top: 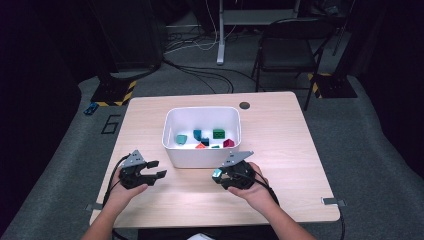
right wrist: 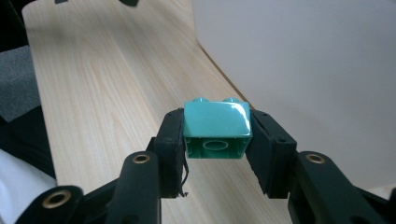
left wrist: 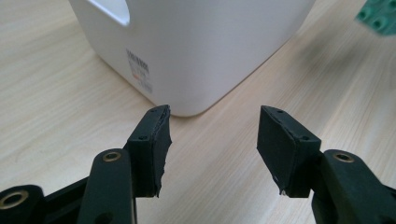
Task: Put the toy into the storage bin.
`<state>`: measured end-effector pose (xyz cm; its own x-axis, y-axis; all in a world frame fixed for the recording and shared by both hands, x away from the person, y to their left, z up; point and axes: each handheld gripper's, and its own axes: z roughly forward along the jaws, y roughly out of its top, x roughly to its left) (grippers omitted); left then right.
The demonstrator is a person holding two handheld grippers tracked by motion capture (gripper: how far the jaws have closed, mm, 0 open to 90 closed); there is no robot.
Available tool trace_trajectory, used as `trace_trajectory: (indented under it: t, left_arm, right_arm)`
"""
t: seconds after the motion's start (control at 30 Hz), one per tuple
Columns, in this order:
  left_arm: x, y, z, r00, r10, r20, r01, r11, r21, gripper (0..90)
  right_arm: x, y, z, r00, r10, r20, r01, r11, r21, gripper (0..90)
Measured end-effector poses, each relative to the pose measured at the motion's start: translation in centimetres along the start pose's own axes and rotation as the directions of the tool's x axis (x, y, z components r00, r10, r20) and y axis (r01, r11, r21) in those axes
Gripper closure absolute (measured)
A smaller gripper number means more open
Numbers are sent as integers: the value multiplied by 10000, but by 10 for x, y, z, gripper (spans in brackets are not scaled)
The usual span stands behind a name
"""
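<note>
- We see a teal block [right wrist: 215,128] clamped between the two black jaws of the right gripper [right wrist: 215,140], in the lower middle of the right gripper view; its hollow underside faces the camera and two studs show on its far edge.
- In the high view the same block [top: 217,173] sits at the tip of that gripper [top: 220,176], lower centre of the frame, above the wooden table [top: 280,150], just in front of the white bin [top: 200,156].
- The left gripper [top: 157,169], at lower left of the high view, has its jaws spread wide with nothing between them.
- In the left gripper view, the bin wall [left wrist: 196,42] carries a small printed label [left wrist: 139,71]; its writing is too blurred to read.
- Inside the bin lie several coloured blocks [top: 218,133].
</note>
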<state>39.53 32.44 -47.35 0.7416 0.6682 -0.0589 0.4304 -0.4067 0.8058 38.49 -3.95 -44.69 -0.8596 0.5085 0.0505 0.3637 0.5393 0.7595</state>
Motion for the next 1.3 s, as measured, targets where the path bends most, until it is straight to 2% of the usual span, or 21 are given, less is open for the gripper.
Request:
trace_trajectory:
  t: [0.17, 0.33, 0.57, 0.87, 0.9, 1.1, 1.23, 1.3]
  left_arm:
    - [1, -5, 7, 9999, -93, -64, 94, 9999, 128, 440]
    - [3, -6, 5, 9996, -251, -148, 249, 9996, -116, 440]
    - [2, -7, 5, 9995, -300, -102, 299, 9995, -125, 436]
    - [1, -7, 7, 9997, -246, -42, 246, 9997, -18, 434]
    - [1, -7, 7, 9997, -240, -49, 240, 9997, -17, 434]
    - [0, -7, 8, 9993, -379, 39, 380, 9992, -95, 434]
    - [0, -7, 9, 9992, -380, 92, 381, 9992, -105, 434]
    - [0, -7, 9, 9991, -424, 85, 425, 9990, -159, 435]
  right_arm:
    - [-1, 8, -12, 9999, 7, -124, -8, 10000, -41, 585]
    - [-3, 18, -22, 9996, 13, -277, -15, 9999, -99, 585]
    - [-10, 37, -37, 9989, 167, -437, -178, 9995, -250, 585]
    - [-21, 66, -54, 9995, 48, -301, -63, 9987, -506, 585]
    - [-23, 70, -55, 9996, -96, -263, 83, 9986, -516, 585]
    - [-31, 90, -59, 9999, -5, -170, -5, 9983, -591, 584]
    - [-35, 107, -60, 9999, -65, -86, 59, 9978, -667, 585]
    - [-38, 116, -60, 9997, -248, 9, 248, 9978, -610, 585]
